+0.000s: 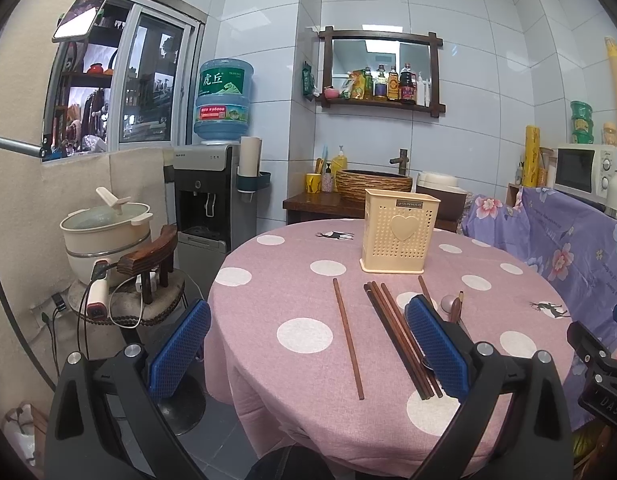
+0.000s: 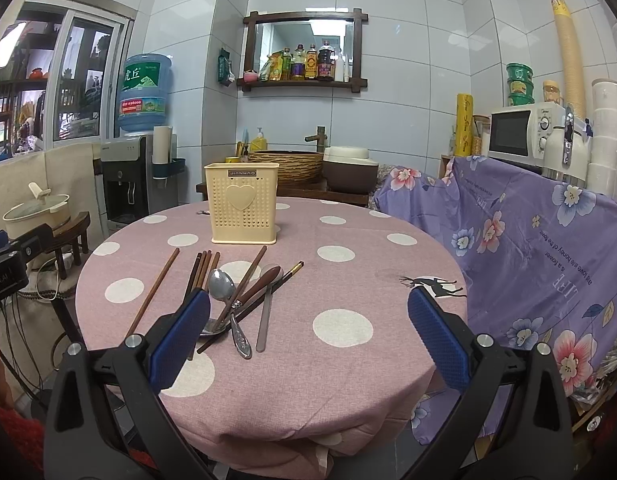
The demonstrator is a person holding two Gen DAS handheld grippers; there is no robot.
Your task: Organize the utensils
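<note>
A round desk [image 2: 348, 380] under a pink dotted cloth holds every utensil still loose, with the cream holder [image 2: 242, 202] standing upright toward the far side and, as far as its perforated front shows, nothing in it. Judged from this, sorting has not begun: no piece is lifted and all remain to be placed.

The left hand-held gripper [image 1: 308, 348] hovers over the near edge, its fingers spread wide and holding nothing. The right hand-held gripper [image 2: 308, 338] is likewise wide open and empty.

A single chopstick [image 1: 347, 338] lies apart to the left of a chopstick bundle [image 1: 400, 340], both in front of the holder.

The right wrist view shows what the left mostly hides behind its own blue pad: a metal spoon [image 2: 224, 296], a brown spoon [image 2: 260, 282], a flat steel handle [image 2: 265, 316] and a dark chopstick [image 2: 252, 306] crossed in a heap right of the bundle. The left view alone gives the bundle's full length, and shows a cooking pot [image 1: 106, 228] on a stool beside the desk more plainly.
</note>
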